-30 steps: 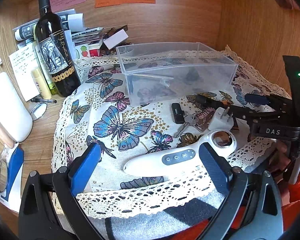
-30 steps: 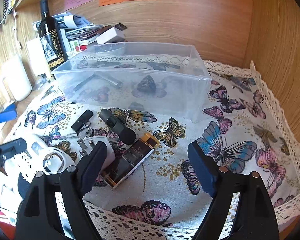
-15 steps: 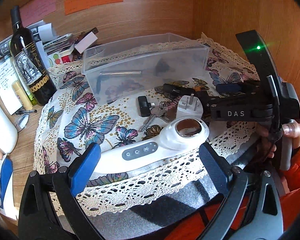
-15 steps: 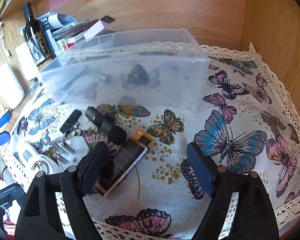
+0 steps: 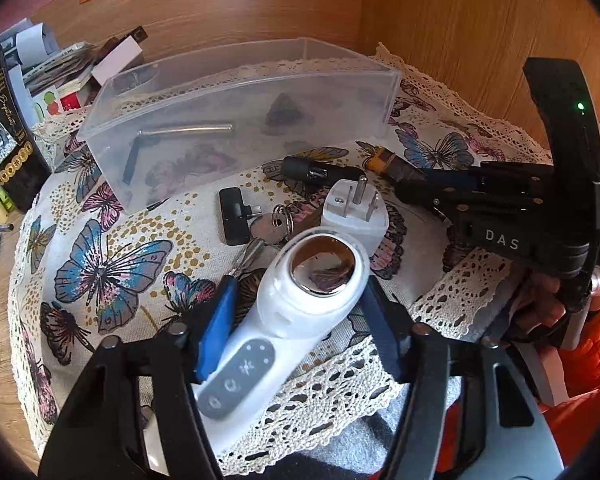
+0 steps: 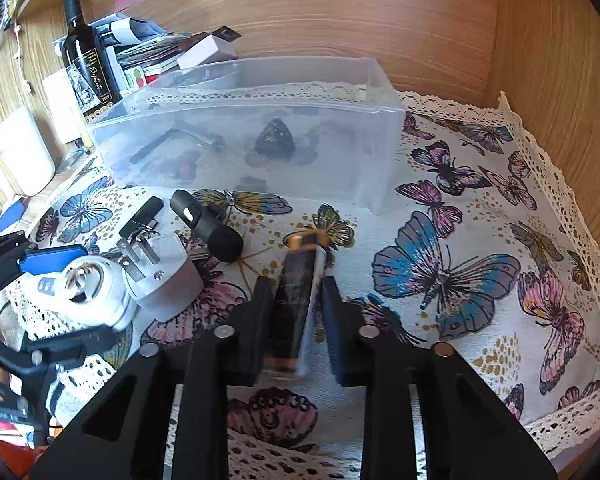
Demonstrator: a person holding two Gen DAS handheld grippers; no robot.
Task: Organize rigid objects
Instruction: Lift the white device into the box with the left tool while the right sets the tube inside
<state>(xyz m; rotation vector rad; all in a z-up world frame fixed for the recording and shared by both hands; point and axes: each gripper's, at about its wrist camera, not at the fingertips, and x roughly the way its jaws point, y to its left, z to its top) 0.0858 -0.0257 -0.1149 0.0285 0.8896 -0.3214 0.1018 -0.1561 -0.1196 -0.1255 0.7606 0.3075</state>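
My left gripper (image 5: 296, 300) is shut on the white handheld device (image 5: 284, 320) with a round metal head, near the cloth's front edge. My right gripper (image 6: 294, 296) is shut on the dark box with gold ends (image 6: 296, 300); it also shows in the left wrist view (image 5: 396, 166). A clear plastic bin (image 6: 260, 136) stands behind, holding a hex key (image 5: 172, 136) and a dark die (image 6: 274, 138). A white plug adapter (image 5: 354, 212), a key set with a black fob (image 5: 240, 222) and a small black microphone (image 6: 206, 226) lie between the two grippers.
A wine bottle (image 6: 86, 60), papers and boxes (image 6: 160, 52) stand at the back left. A white jug (image 6: 20, 152) sits at the left. Wooden walls (image 6: 540, 60) close the back and right. The butterfly cloth (image 6: 480, 272) covers the surface.
Both grippers went from open to shut: the left closed on the white device, which turned lengthwise between the fingers, and the right moved onto the dark box and closed on it.
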